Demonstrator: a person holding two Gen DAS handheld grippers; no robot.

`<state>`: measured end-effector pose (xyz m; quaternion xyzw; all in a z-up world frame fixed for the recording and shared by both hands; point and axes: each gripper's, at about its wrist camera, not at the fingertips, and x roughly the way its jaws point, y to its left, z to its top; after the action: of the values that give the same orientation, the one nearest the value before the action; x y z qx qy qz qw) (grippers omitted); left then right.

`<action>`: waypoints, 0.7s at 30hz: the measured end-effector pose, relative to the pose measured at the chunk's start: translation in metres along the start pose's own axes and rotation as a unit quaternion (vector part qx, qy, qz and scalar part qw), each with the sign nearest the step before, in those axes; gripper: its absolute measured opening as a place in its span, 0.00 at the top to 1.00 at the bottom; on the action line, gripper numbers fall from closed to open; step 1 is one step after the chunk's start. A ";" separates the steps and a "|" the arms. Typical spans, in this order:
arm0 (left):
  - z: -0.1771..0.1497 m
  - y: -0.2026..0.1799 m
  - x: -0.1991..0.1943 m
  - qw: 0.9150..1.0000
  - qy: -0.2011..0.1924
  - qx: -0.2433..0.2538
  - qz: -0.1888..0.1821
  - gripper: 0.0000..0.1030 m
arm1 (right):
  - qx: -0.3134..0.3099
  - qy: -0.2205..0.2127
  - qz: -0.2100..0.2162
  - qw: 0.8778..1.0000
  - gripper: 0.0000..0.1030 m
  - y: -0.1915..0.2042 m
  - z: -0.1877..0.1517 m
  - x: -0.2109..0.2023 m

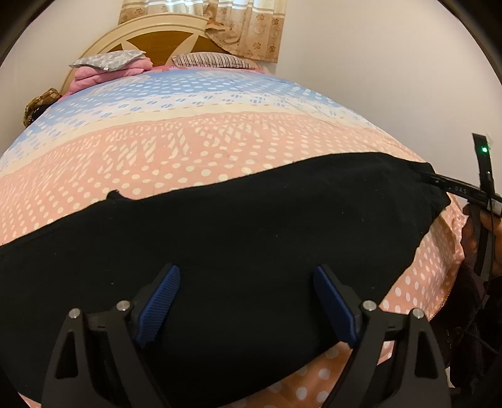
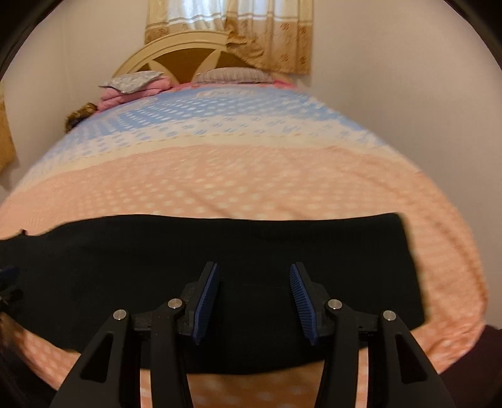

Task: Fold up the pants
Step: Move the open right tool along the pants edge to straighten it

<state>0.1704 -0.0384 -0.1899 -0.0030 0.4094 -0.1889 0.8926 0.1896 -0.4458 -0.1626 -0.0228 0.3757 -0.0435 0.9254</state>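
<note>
Black pants (image 1: 238, 226) lie flat in a long band across the near part of the bed, left to right. My left gripper (image 1: 246, 276) hovers over them, open and empty, blue pads wide apart. In the right wrist view the pants (image 2: 219, 251) end in a straight edge at the right. My right gripper (image 2: 254, 276) is open and empty above them. The right gripper's body (image 1: 461, 188) shows at the pants' right end in the left wrist view.
The bed (image 1: 219, 141) has a pink, cream and blue dotted cover. Pillows and folded pink bedding (image 1: 109, 67) lie by the wooden headboard (image 1: 163, 40). A curtain (image 1: 251, 28) hangs behind. White walls stand on both sides.
</note>
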 end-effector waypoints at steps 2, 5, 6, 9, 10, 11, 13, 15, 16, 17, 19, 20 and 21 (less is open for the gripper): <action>0.000 -0.002 0.003 1.000 0.001 0.002 0.006 0.13 | 0.011 0.003 -0.009 1.000 0.52 -0.016 -0.003 -0.001; 0.000 -0.006 0.004 1.000 0.002 0.008 0.010 0.10 | 0.036 0.019 -0.022 0.999 0.50 -0.042 -0.009 0.008; 0.000 -0.007 0.005 1.000 0.003 0.010 0.012 0.10 | 0.039 0.027 -0.027 0.999 0.50 -0.047 -0.011 0.012; -0.001 -0.008 0.005 1.000 0.005 0.012 0.018 0.10 | 0.065 0.032 -0.014 0.997 0.44 -0.063 -0.018 0.023; 0.000 -0.008 0.006 1.000 0.006 0.011 0.019 0.10 | 0.067 0.028 -0.010 0.997 0.44 -0.066 -0.019 0.023; 0.000 -0.008 0.006 1.000 0.006 0.011 0.020 0.10 | 0.066 0.028 -0.009 0.997 0.43 -0.066 -0.018 0.022; 0.000 -0.010 0.006 1.000 0.007 0.010 0.023 0.09 | 0.067 0.028 -0.004 0.997 0.43 -0.068 -0.018 0.022; 0.001 -0.010 0.007 1.000 0.007 0.009 0.025 0.09 | 0.065 0.027 -0.001 0.998 0.43 -0.069 -0.020 0.020; 0.001 -0.010 0.007 1.000 0.008 0.008 0.025 0.09 | 0.065 0.026 -0.001 0.998 0.43 -0.071 -0.019 0.020; 0.001 -0.010 0.007 1.000 0.008 0.009 0.024 0.09 | 0.067 0.025 -0.003 0.997 0.43 -0.071 -0.020 0.020; 0.001 -0.010 0.006 1.000 0.008 0.009 0.023 0.09 | 0.071 0.025 -0.008 0.997 0.43 -0.076 -0.019 0.020; 0.000 -0.010 0.006 1.000 0.008 0.008 0.022 0.09 | 0.072 0.026 -0.009 0.997 0.43 -0.079 -0.019 0.021; 0.001 -0.010 0.004 1.000 0.006 0.007 0.021 0.09 | 0.073 0.026 -0.011 0.997 0.43 -0.082 -0.019 0.020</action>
<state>0.1700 -0.0490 -0.1910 0.0136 0.4135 -0.1727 0.8939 0.1855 -0.5297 -0.1842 0.0420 0.3948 -0.0819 0.9142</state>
